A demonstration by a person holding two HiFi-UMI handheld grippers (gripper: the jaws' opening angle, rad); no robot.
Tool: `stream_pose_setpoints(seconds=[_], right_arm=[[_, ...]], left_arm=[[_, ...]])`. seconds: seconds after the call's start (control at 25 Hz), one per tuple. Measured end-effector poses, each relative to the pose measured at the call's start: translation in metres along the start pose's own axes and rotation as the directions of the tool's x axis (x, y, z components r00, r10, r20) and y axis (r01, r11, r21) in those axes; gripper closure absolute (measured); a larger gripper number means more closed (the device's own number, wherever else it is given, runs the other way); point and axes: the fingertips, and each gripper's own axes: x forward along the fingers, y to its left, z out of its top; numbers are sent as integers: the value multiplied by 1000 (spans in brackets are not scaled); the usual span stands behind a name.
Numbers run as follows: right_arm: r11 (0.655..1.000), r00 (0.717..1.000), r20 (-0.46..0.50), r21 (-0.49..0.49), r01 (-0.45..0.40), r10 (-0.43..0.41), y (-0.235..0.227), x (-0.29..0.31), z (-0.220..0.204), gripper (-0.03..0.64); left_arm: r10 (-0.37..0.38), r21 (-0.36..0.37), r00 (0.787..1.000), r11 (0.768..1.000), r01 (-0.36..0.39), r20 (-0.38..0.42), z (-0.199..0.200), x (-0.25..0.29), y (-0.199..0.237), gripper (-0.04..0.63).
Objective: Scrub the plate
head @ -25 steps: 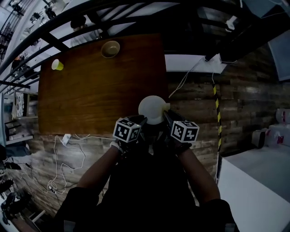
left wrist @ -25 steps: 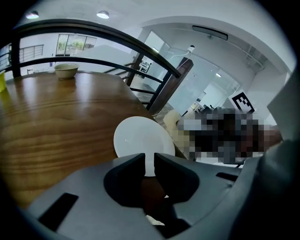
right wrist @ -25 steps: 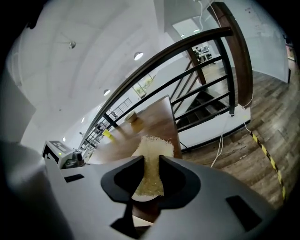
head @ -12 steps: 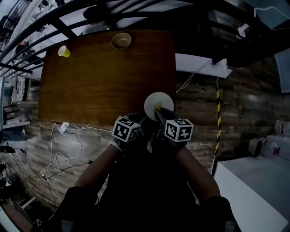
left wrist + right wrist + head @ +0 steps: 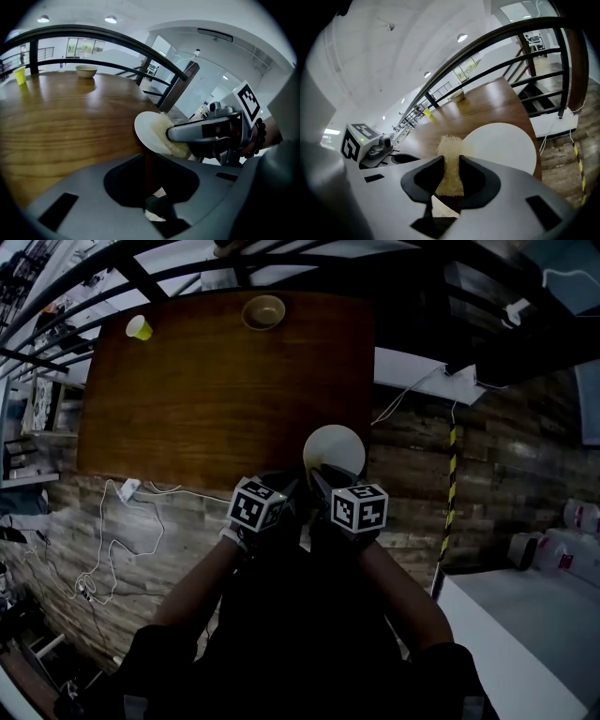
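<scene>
Table [image 5: 206, 399], brown wood, seen from beside the person. At its far left corner a yellow cup [image 5: 139, 327]; further right along the far edge a tan bowl [image 5: 263, 311]. Both are well apart from the work and look to play no part in it.

Left gripper [image 5: 148, 159]: clenched on the near rim of the plate [image 5: 146, 131]. The white plate is held up in the air at the table's near right corner, tilted, nearly edge-on to this gripper. My guess is that the rim hold leaves the whole face bare for scrubbing, and that lifting it off the wood lets the other tool press squarely against it.

Sponge [image 5: 449, 143]: pale, coarse, standing out past the jaws with its far end touching the plate's face near the left edge.

Right gripper [image 5: 451, 165]: clamped on the sponge, which fills the gap between its jaws. It comes in from the right, across the plate, so the sponge meets the face rather than the rim. The two grippers sit close together in front of the person's chest, marker cubes side by side.

Judgement: scrubbing is under way. How clean the plate is, I cannot tell. Risk: a hard push could twist the plate in the one-edge hold.
</scene>
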Motion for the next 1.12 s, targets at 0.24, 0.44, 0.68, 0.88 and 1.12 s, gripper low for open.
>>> stream_pose_setpoints(seconds=[0.24,0.44,0.68,0.88,1.12], right_arm=[[995,996,54,74,73,-77,-32,-21,4,506],[980,982,119,154,129,-148,-66,-50,11,506],[964,965,168,206,166,-202,-91,-78,19,506],[973,973,154,180,142,-171,-83,-73,18,506],[990,992,87,117,80,-90,-47,-39,11,506]], left_arm=[[-31,44,999,999,33,-32,12,15,-10,526],[-60,68,997,996,64,-57,19,32,-22,526],[-84,107,994,990,91,-75,24,41,-40,526],[-84,81,995,993,87,-51,26,39,-43,526],[-53,15,999,999,53,-7,19,20,-24,526]])
